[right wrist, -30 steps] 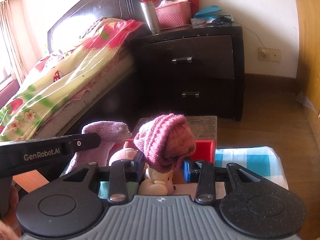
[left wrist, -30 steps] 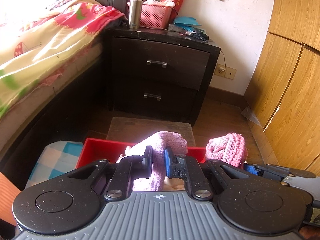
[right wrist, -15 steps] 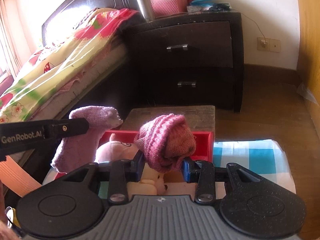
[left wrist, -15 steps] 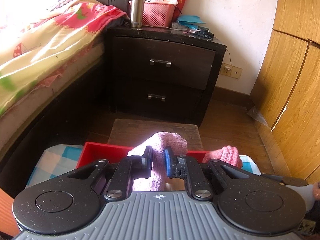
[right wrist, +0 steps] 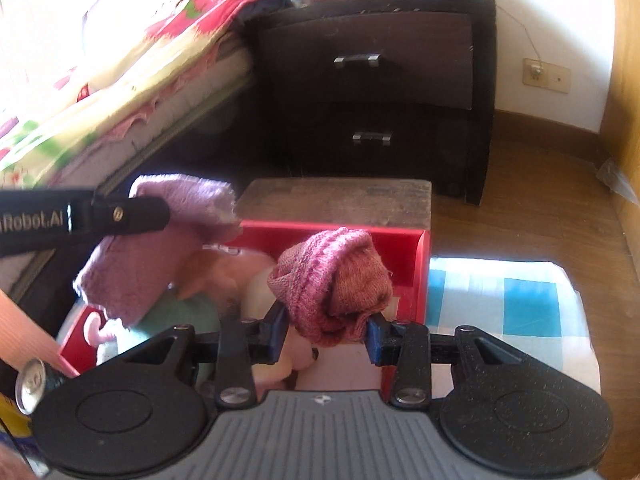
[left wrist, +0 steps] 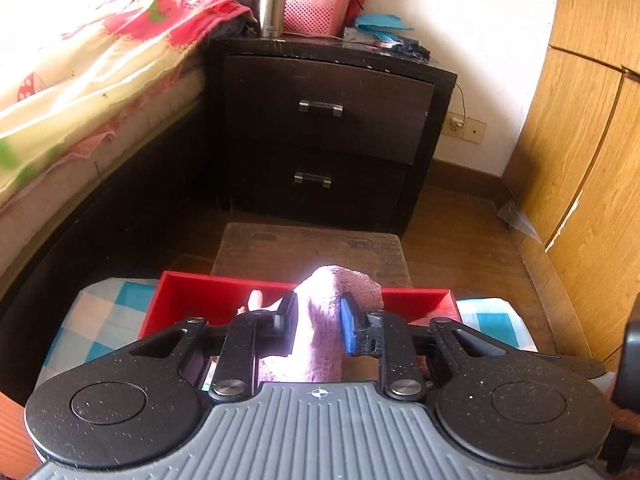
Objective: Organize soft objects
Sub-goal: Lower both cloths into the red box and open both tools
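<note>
A red box (left wrist: 200, 292) (right wrist: 400, 240) sits on a blue-checked cloth, with plush toys (right wrist: 240, 268) inside. My left gripper (left wrist: 318, 320) hangs over the box. A purple towel (left wrist: 320, 320) is between its pads; they still touch it while the jaws are opening. In the right wrist view the towel (right wrist: 140, 264) droops from the left gripper's finger (right wrist: 128, 214) over the box's left side. My right gripper (right wrist: 326, 336) holds a pink knitted hat (right wrist: 332, 280) above the box's right part. Its pads press the hat's sides and its jaws are opening too.
A low wooden stool (left wrist: 312, 248) stands just behind the box, and a dark nightstand (left wrist: 328, 120) behind that. The bed (left wrist: 80, 80) runs along the left and wooden wardrobe doors (left wrist: 580, 160) along the right. A person's forearm (right wrist: 20, 340) and a metal can (right wrist: 30, 380) are at the lower left.
Both grippers have sunk toward the red box with their cloths. The jaws of each stand a little wider than before. The right view has tipped further down.
</note>
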`<action>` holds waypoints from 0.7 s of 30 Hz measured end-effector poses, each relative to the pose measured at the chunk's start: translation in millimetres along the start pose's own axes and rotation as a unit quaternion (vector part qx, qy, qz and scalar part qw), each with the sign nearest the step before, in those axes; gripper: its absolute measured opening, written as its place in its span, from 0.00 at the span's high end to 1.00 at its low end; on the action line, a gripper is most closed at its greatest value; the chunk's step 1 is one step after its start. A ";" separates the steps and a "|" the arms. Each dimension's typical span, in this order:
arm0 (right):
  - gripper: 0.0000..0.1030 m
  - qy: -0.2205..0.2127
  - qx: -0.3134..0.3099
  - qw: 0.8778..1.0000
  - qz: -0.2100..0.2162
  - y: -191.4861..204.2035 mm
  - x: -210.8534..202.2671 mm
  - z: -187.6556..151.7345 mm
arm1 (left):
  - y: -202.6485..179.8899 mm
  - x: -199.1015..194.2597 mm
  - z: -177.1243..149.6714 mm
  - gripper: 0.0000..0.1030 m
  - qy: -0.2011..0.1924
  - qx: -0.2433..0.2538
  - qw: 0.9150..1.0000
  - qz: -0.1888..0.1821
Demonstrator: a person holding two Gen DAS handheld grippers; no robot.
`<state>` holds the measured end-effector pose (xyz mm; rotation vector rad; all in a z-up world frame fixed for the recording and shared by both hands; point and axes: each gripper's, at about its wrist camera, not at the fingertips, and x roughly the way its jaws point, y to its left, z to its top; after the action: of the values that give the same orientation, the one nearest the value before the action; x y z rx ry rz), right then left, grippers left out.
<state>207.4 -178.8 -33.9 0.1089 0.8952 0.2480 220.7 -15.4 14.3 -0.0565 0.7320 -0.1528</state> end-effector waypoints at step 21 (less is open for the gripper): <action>0.42 0.043 -0.057 0.997 -0.035 12.7 -37.8 -13.9 | 8.7 -46.7 -8.9 0.25 0.033 -0.005 0.999 0.028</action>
<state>171.7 -176.4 -11.4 -0.0392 0.9662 0.2401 181.5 0.7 37.7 -0.0399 0.7988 -0.0984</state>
